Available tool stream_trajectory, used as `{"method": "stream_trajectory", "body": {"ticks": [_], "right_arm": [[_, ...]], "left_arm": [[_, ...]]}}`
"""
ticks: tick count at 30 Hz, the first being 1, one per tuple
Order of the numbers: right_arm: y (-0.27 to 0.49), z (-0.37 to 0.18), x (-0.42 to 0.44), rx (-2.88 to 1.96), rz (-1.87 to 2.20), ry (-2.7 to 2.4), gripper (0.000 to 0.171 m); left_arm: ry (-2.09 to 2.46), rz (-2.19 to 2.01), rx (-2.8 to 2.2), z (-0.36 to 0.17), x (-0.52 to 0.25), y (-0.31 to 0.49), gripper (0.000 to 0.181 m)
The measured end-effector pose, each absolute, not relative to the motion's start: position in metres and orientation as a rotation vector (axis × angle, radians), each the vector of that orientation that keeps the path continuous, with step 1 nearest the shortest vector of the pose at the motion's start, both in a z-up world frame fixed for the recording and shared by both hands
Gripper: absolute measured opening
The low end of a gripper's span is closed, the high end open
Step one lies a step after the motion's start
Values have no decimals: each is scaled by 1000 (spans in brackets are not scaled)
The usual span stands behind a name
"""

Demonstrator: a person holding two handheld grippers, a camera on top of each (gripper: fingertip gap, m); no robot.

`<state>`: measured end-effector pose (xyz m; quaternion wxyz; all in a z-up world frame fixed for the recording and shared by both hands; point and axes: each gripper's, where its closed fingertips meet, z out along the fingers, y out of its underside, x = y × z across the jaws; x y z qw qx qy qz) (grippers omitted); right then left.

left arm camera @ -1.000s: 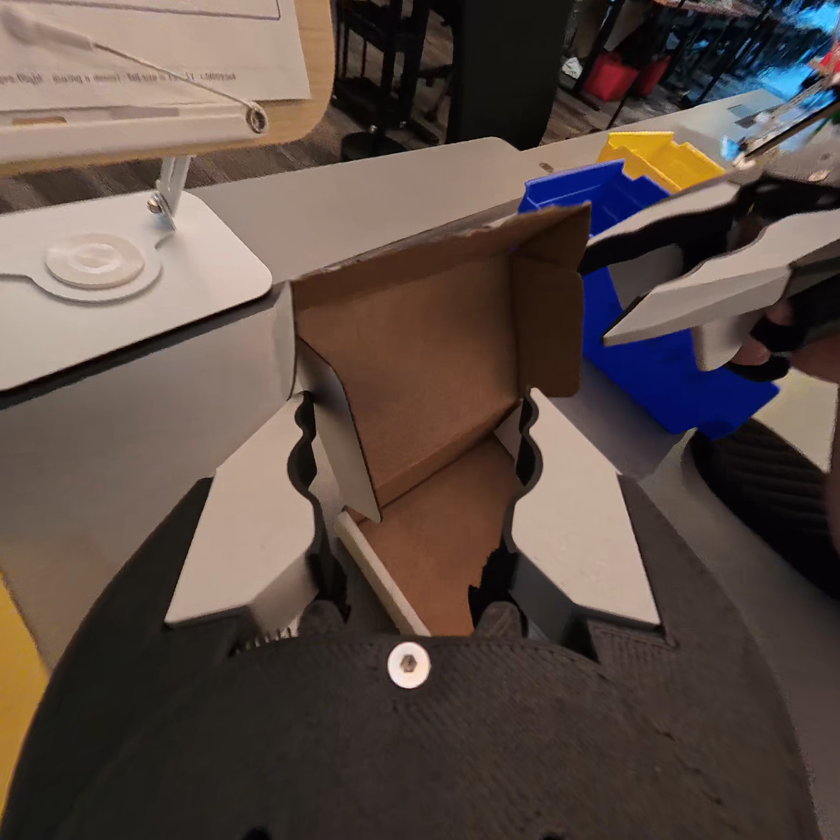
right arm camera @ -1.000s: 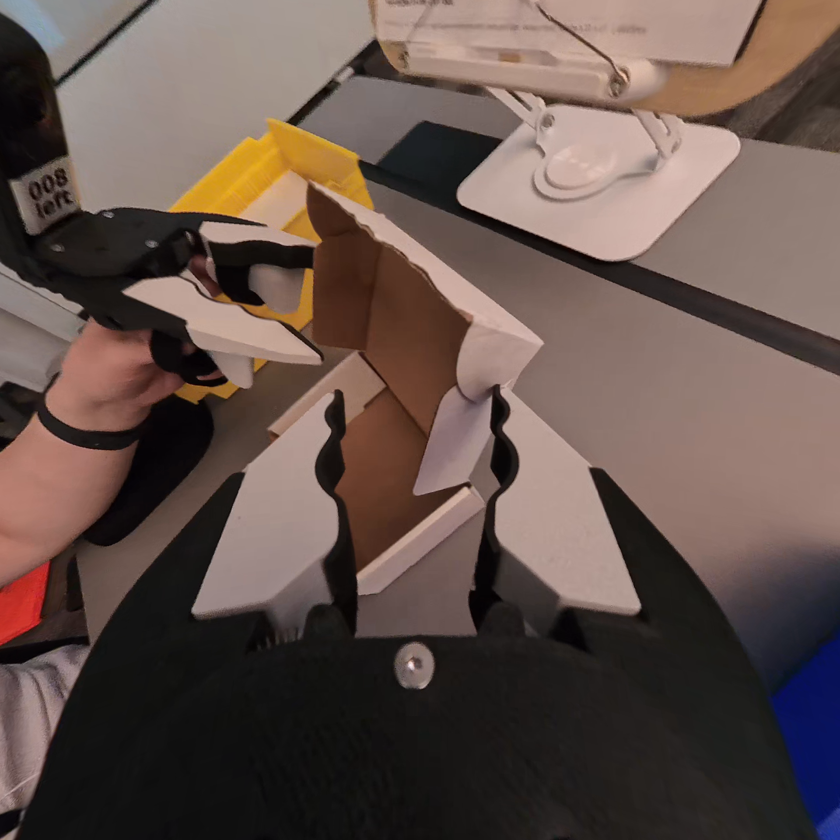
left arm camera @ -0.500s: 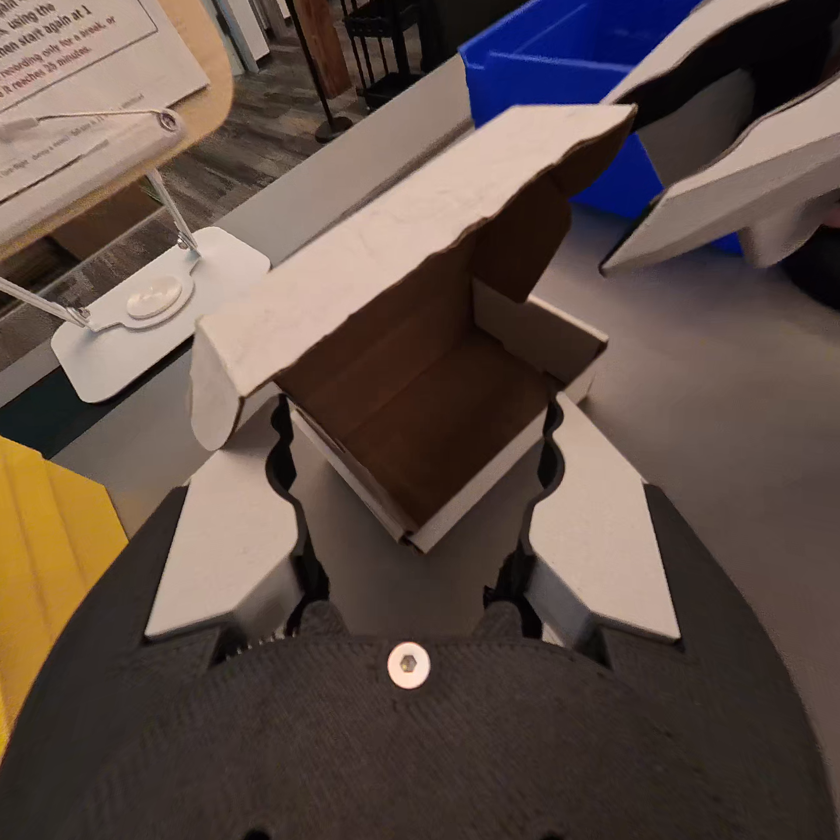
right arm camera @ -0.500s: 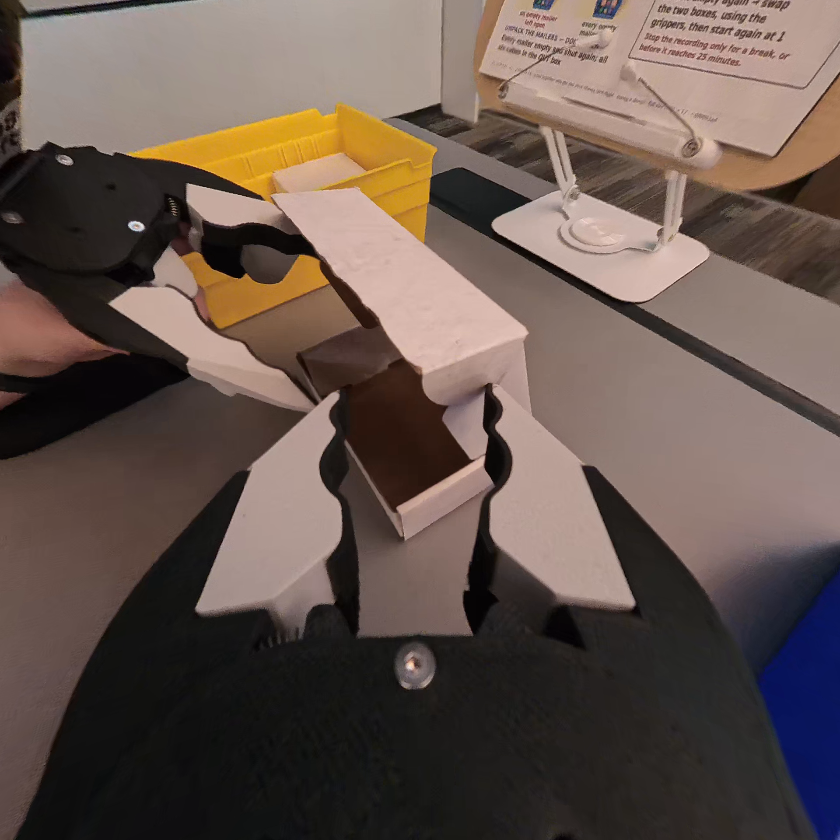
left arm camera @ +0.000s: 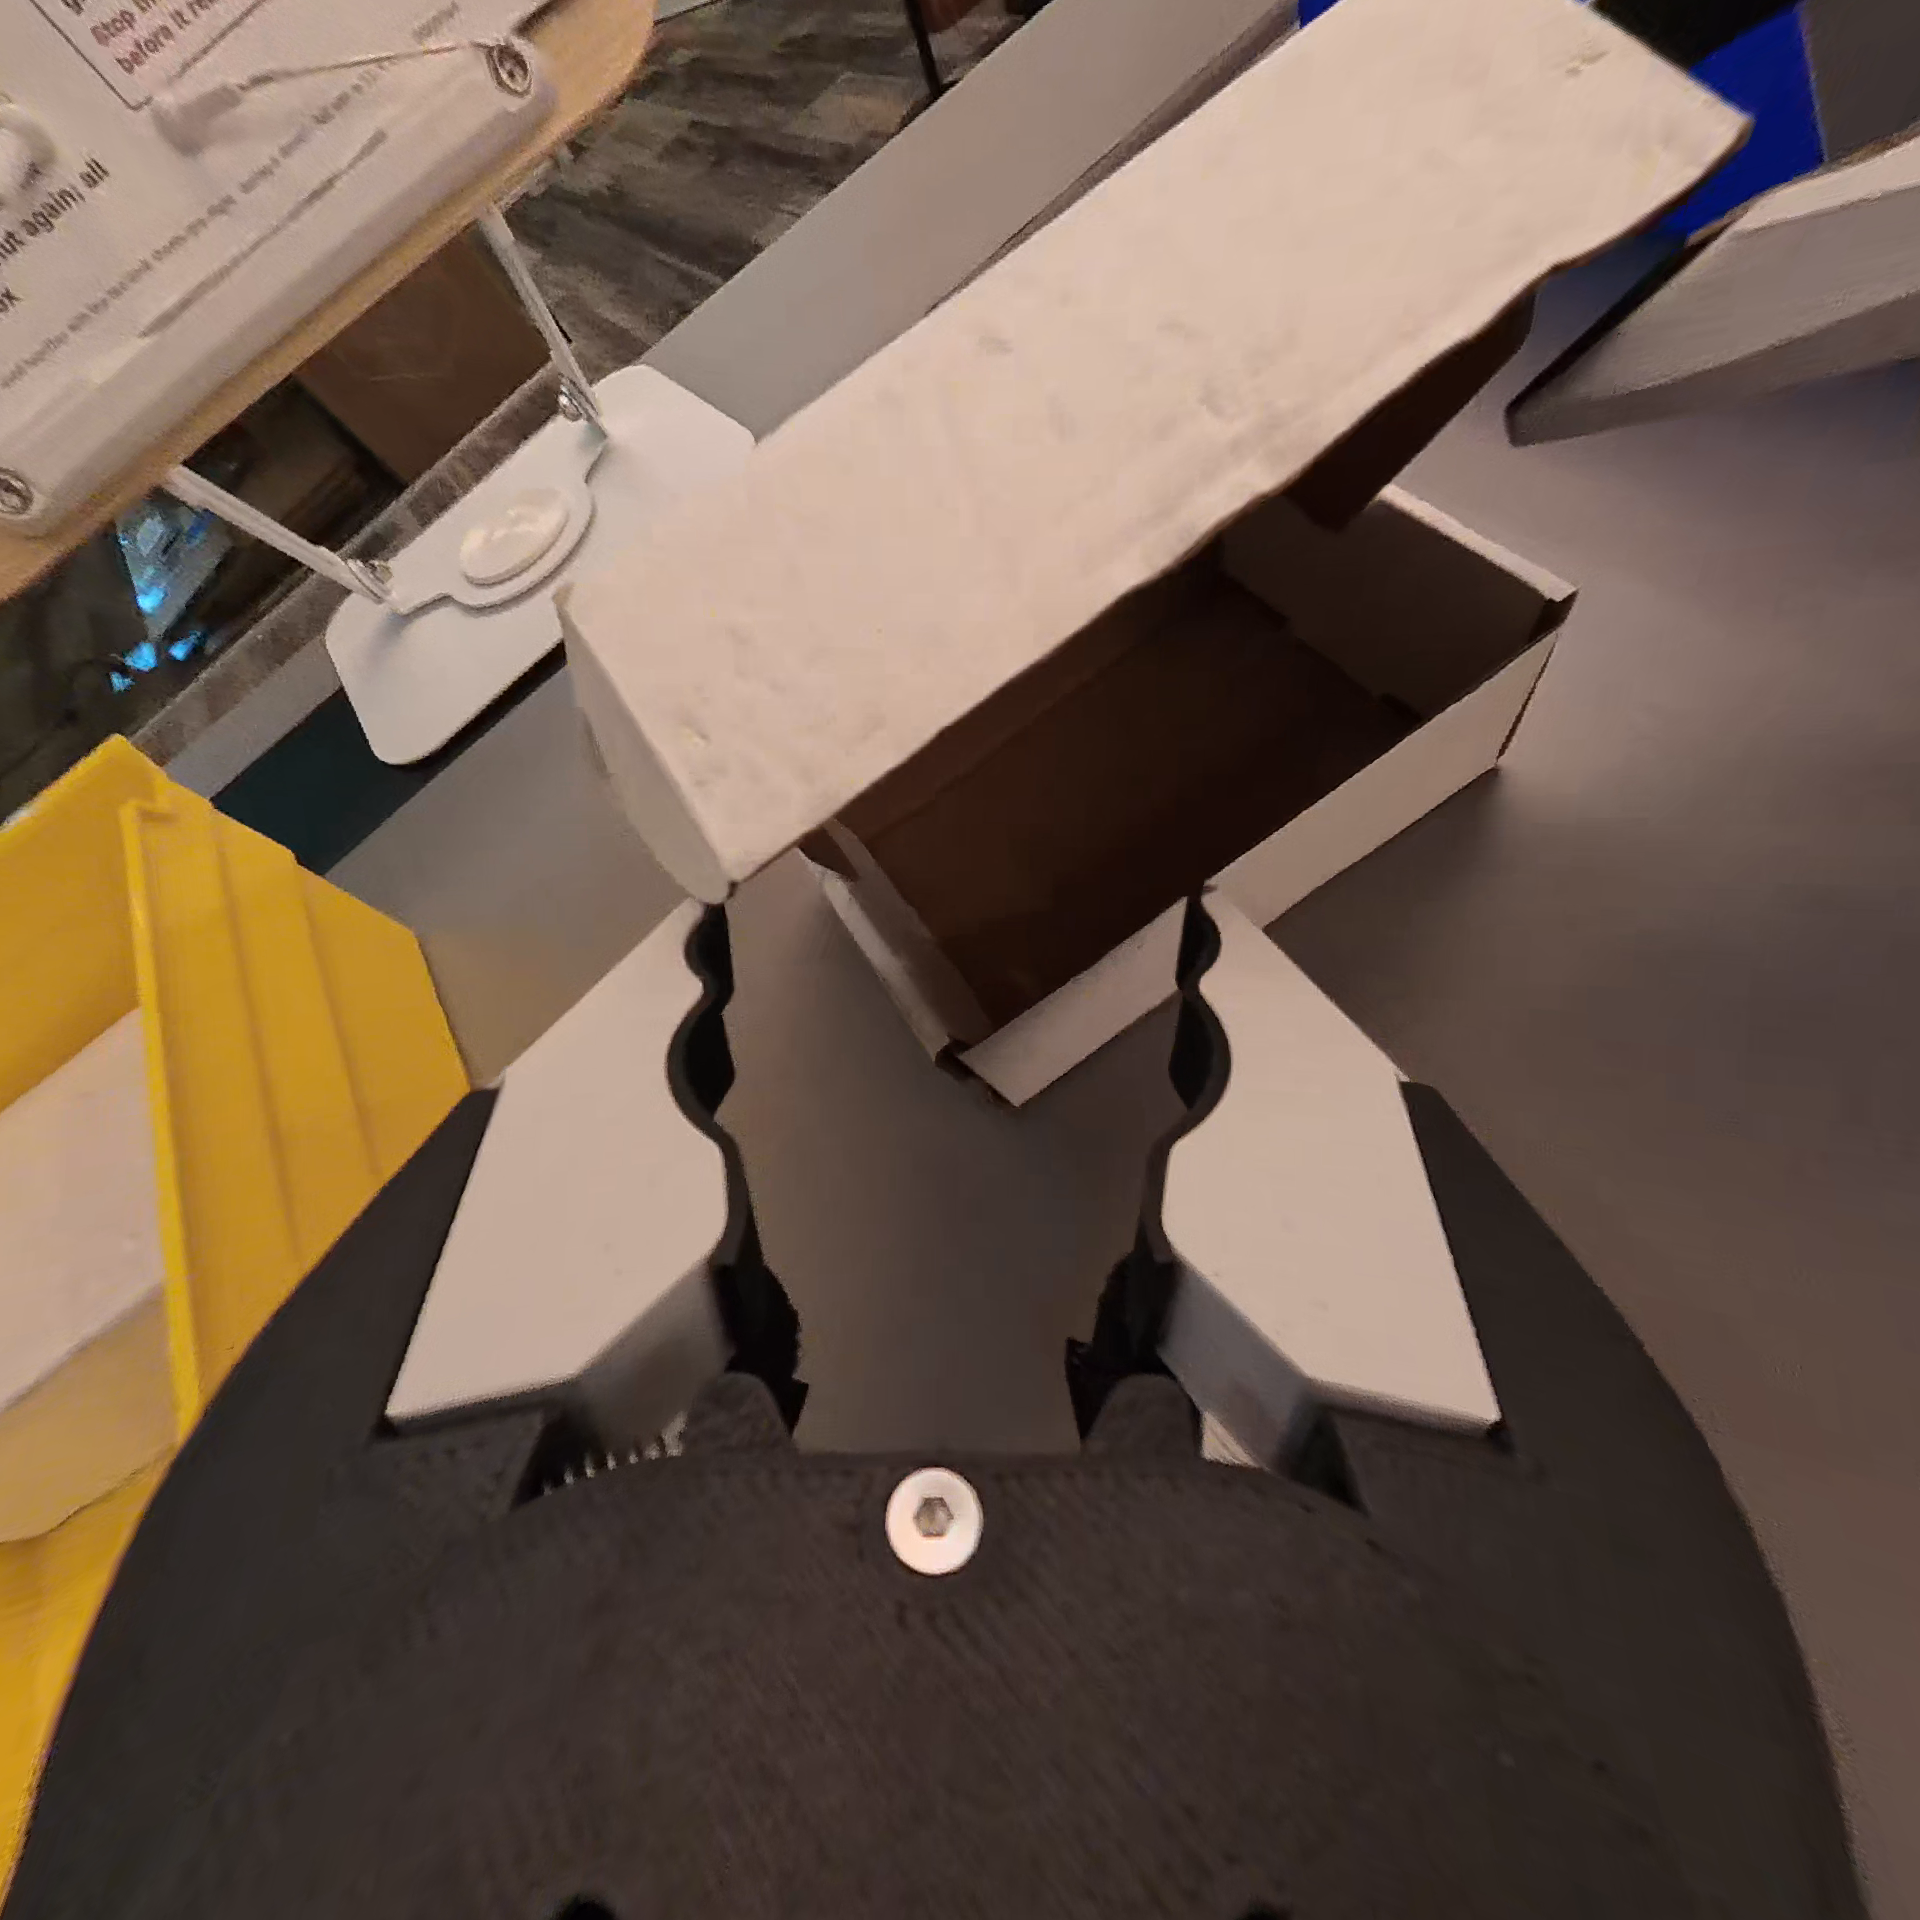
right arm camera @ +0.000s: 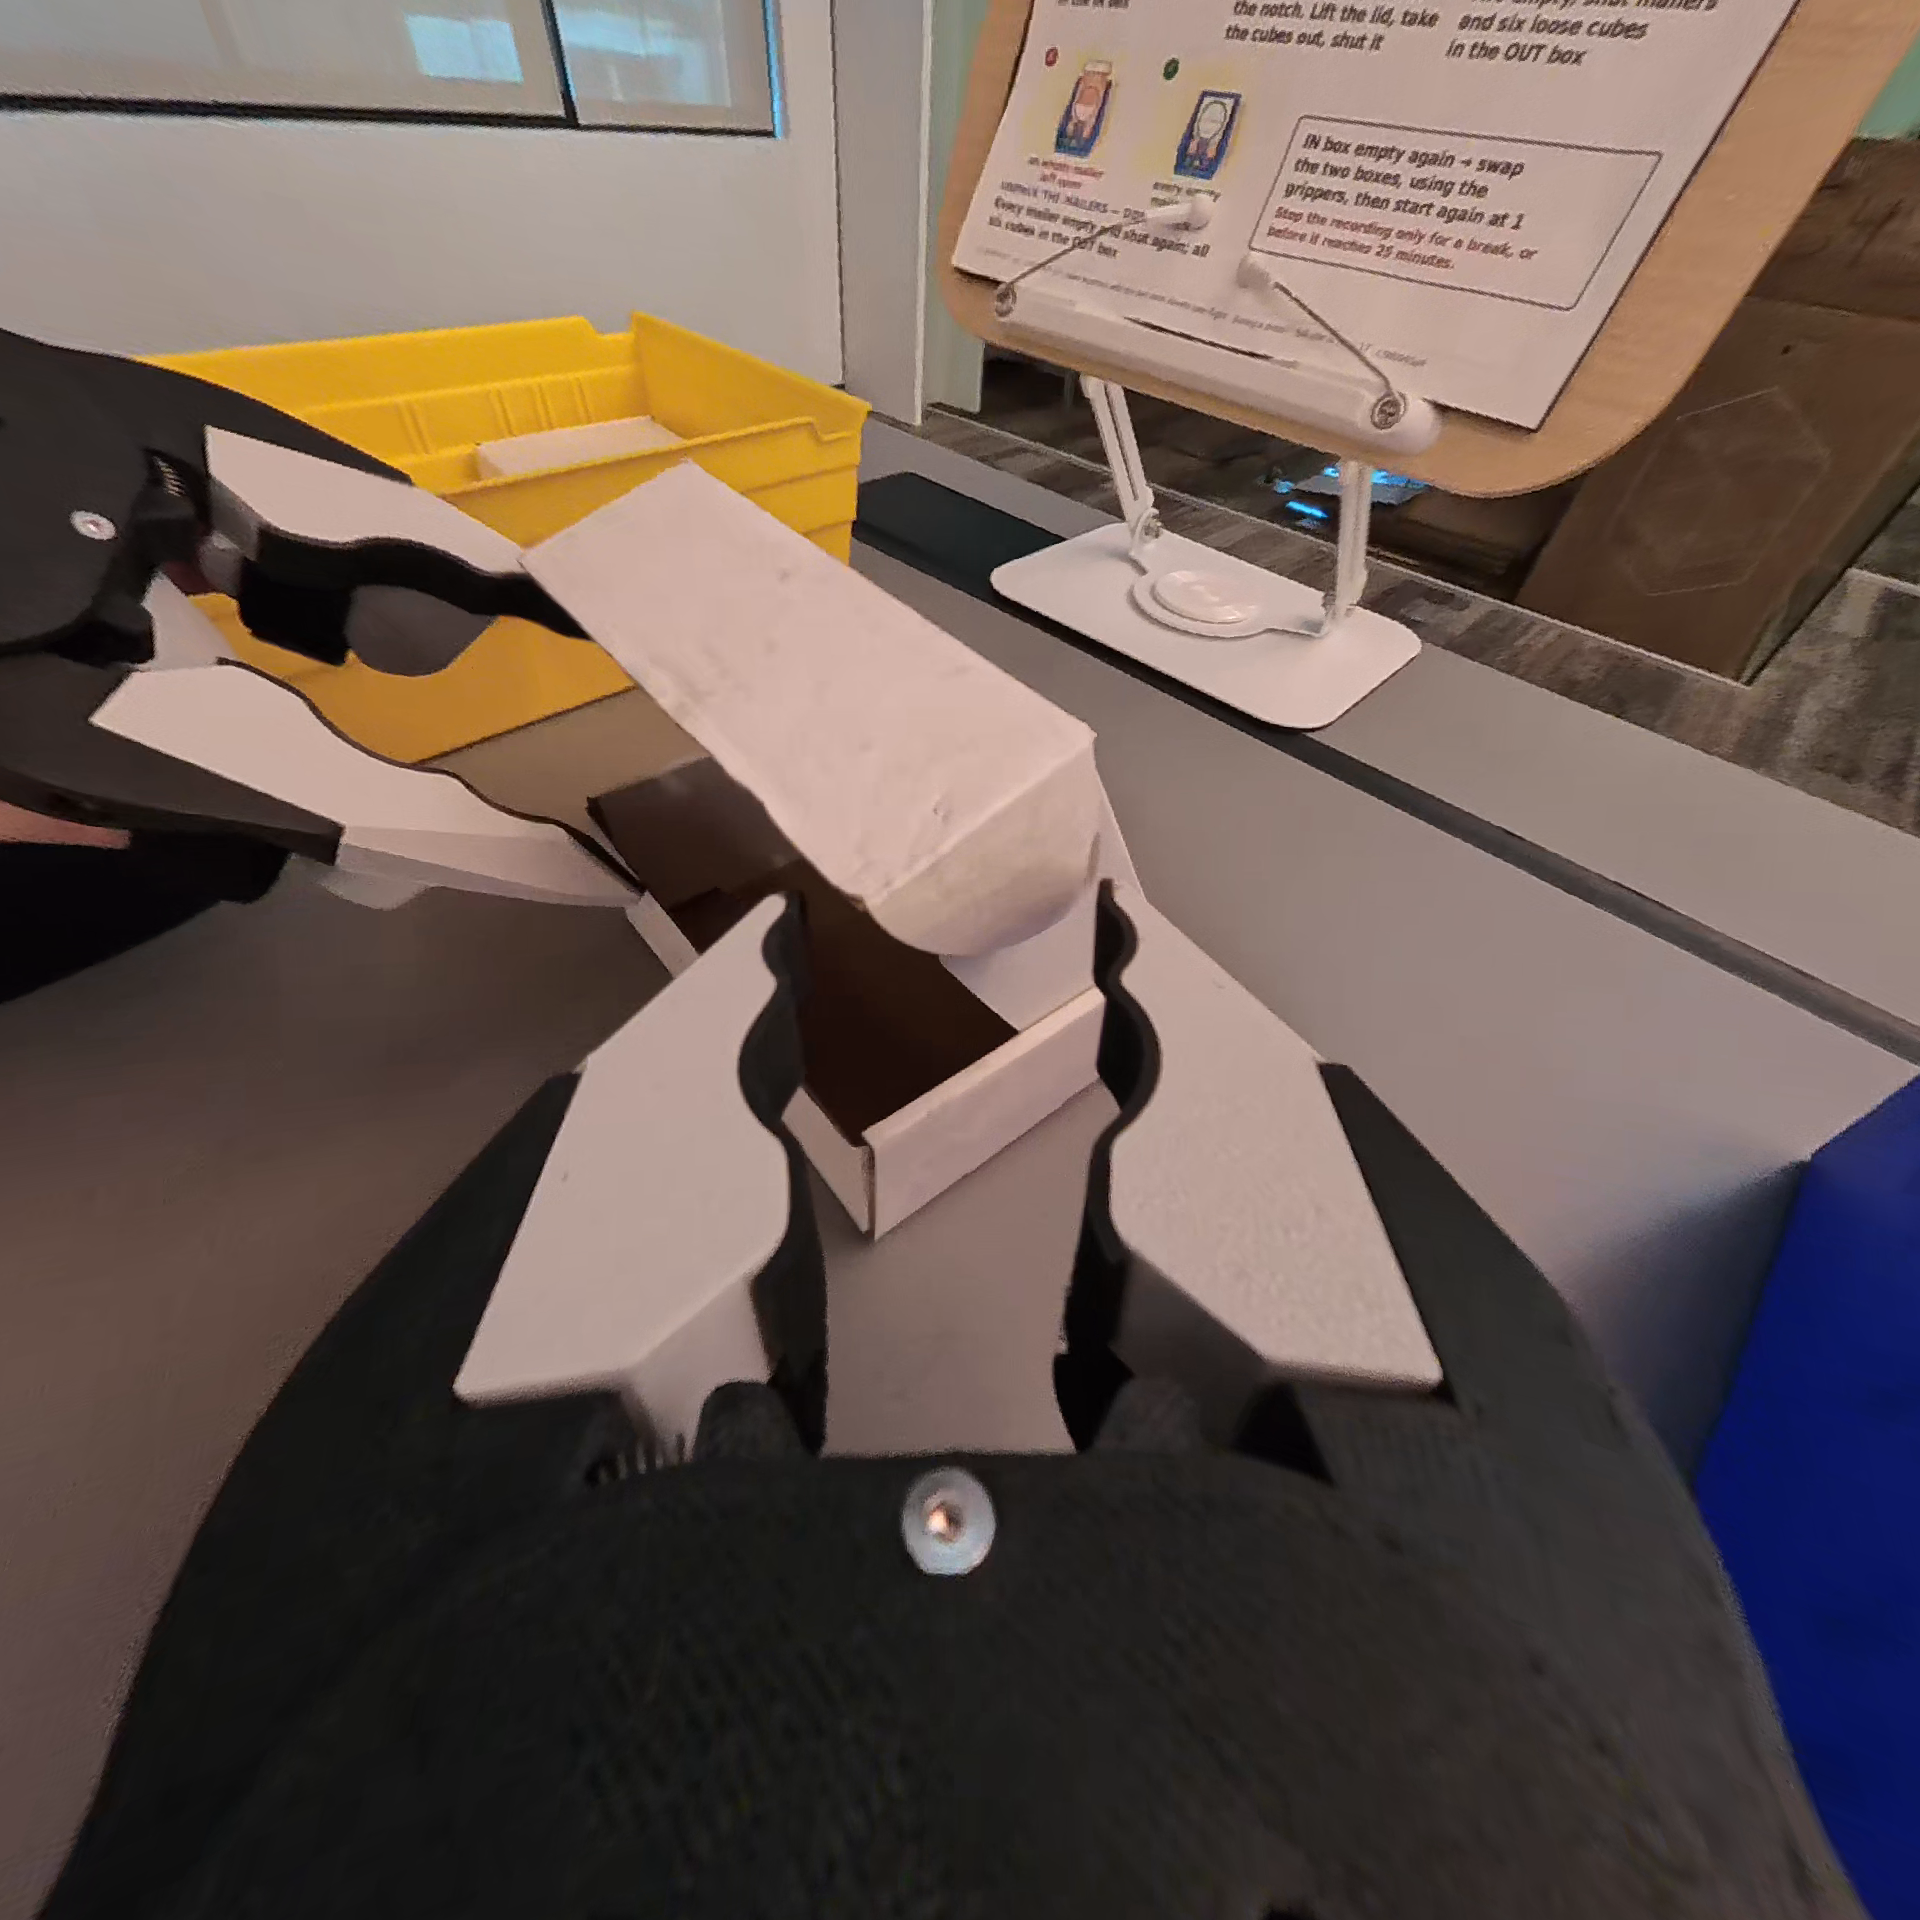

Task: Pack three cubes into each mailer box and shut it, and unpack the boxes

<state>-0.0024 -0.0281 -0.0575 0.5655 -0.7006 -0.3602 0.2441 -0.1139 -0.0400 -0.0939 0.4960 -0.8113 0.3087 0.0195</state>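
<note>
A white mailer box [left arm camera: 1382,769] with a brown inside stands on the grey table. Its lid [left arm camera: 1091,395] hangs half shut over it. No cubes show inside. My left gripper [left arm camera: 956,914] is open at the box's near corner, its left fingertip just under the lid's corner. My right gripper [right arm camera: 945,904] is open, with the box's other end wall [right arm camera: 966,1122] between its fingertips. In the right wrist view the lid [right arm camera: 831,707] slopes over the box, and the left gripper's fingers [right arm camera: 260,738] stand apart at the lid's far edge. One finger [left arm camera: 1766,301] of the right gripper shows in the left wrist view.
A yellow bin [right arm camera: 644,623] holding a shut white mailer [right arm camera: 582,447] stands behind the left gripper; it also shows in the left wrist view [left arm camera: 260,1039]. A blue bin [right arm camera: 1818,1351] is at the right. A white stand [right arm camera: 1226,623] with an instruction sheet is at the table's back.
The lid has swung down from upright to half shut over the box. Both grippers have stayed open and now sit lower, at the box's two ends.
</note>
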Motion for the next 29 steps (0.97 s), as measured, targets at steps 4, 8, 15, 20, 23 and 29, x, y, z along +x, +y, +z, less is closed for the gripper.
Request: {"method": "stream_trajectory", "body": {"ticks": [4, 8, 15, 20, 23, 29], "right_arm": [[-25, -64, -5, -1654, 493, -856, 57], [-25, -60, -6, -1625, 414, -848, 59], [-30, -44, 3, -1531, 237, -818, 56], [-29, -49, 2, -1554, 195, -820, 42], [-30, -49, -1, -1537, 152, -845, 30], [-34, -43, 1, -1532, 40, -858, 16]], "left_arm": [[701, -46, -2063, -104, -114, -45, 87], [604, -121, -2117, -106, -119, -45, 98], [462, -120, -1993, -79, -137, -30, 107], [549, -13, -1796, -50, -130, -30, 82], [612, 23, -1754, -49, -125, -29, 47], [563, -102, -1832, -57, -126, -28, 17]]}}
